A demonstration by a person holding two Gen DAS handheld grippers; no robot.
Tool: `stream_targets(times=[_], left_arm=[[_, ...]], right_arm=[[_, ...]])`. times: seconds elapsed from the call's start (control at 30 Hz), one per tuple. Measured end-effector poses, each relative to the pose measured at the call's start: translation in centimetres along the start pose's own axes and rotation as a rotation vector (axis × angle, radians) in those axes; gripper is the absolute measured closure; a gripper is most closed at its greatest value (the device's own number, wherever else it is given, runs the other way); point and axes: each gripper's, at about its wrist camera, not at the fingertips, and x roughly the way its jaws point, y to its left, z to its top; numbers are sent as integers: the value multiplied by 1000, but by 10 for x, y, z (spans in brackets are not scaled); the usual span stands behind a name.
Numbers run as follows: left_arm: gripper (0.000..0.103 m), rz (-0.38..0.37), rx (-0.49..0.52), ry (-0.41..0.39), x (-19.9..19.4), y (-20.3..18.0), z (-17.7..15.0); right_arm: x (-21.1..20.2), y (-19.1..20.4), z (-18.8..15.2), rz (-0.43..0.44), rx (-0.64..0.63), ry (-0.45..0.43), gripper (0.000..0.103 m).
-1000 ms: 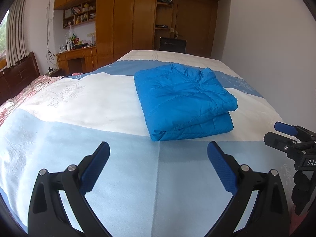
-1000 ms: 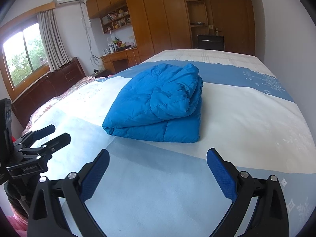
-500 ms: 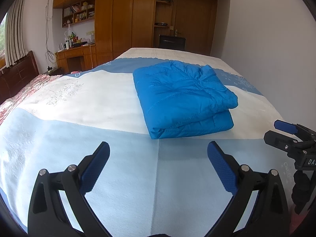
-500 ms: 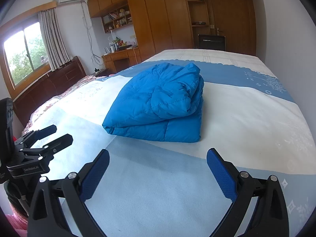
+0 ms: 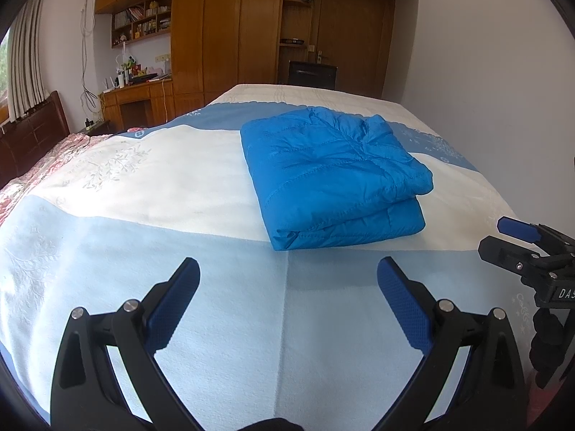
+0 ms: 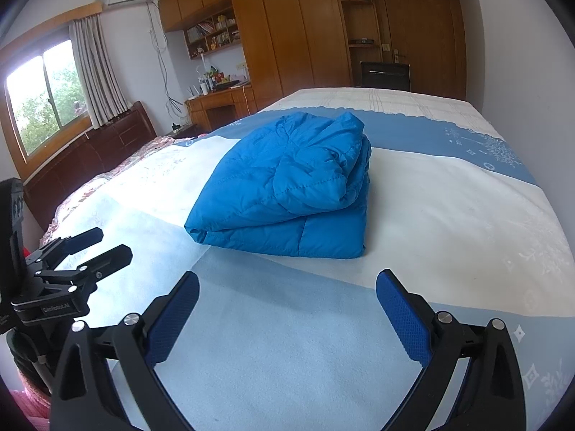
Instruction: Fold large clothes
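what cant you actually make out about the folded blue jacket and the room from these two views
- Blue jacket: its underside and inner layers are hidden by its own folds in both wrist views, so zipper and sleeves cannot be seen.
- Bookshelf: items too small to identify.
- Right gripper in the left wrist view: cut off by the frame edge.
- Bed: near edge hidden behind the jaws.

The bed (image 5: 143, 287) is running off the bottom edge; the shelf items (image 6: 215, 36) are showing too small to identify; the window (image 6: 39, 100) is being cropped.

Bare bed (image 5: 151, 194) is lying open between both spread grippers and the folded jacket (image 5: 330, 176); wall (image 5: 503, 89) is bordering its far side.
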Motion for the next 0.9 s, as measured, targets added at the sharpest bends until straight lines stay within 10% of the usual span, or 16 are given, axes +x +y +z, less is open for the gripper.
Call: stream_targets(times=[0.9], left_arm=[[5, -22, -14, 31, 5, 8, 0]], right_arm=[[8, -7, -1, -2, 9, 15, 4]])
